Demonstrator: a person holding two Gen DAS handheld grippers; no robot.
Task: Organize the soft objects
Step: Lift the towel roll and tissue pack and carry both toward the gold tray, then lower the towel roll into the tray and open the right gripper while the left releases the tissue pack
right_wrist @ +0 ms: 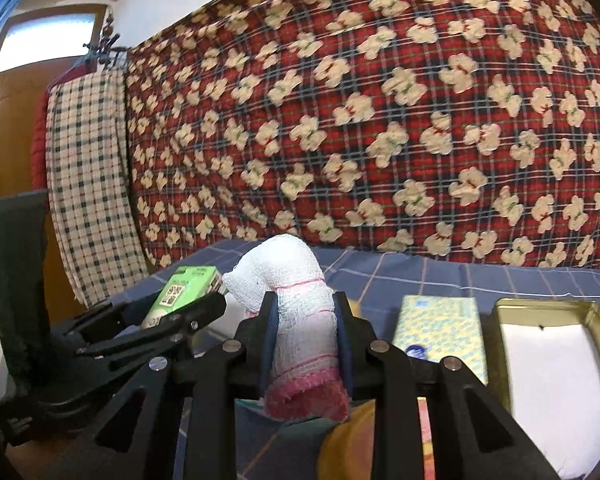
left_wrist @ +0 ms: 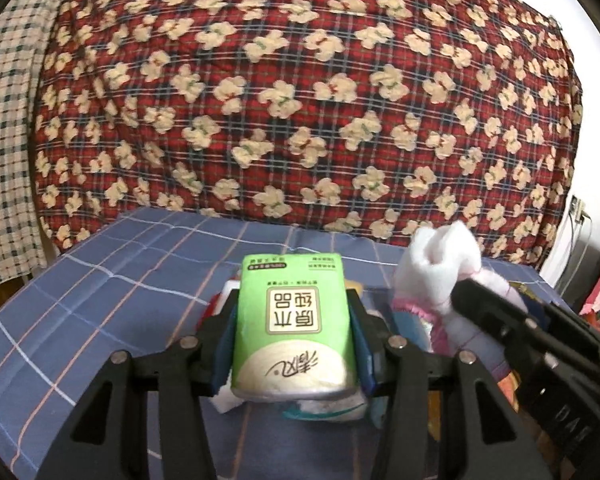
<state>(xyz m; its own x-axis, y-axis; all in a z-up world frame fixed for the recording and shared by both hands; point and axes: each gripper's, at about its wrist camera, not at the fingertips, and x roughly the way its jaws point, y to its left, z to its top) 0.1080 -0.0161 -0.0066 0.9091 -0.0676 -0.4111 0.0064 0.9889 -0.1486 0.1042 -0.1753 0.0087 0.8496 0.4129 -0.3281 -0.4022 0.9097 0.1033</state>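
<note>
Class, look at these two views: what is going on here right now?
A person is sorting soft things over a blue checked bedsheet. The left gripper clamps a green tissue pack; the right gripper clamps a rolled white-and-pink cloth. Beside them lie a yellow tissue pack and an open tin.

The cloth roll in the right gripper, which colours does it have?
The cloth roll is white gauze with pink bands, deepest pink at its lower end; seen best from the right wrist.

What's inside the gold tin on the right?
The gold tin is open, and a flat white surface fills its inside; whether that is a liner or contents is unclear. Its near corners are covered by the right gripper frame and the picture edge.
</note>
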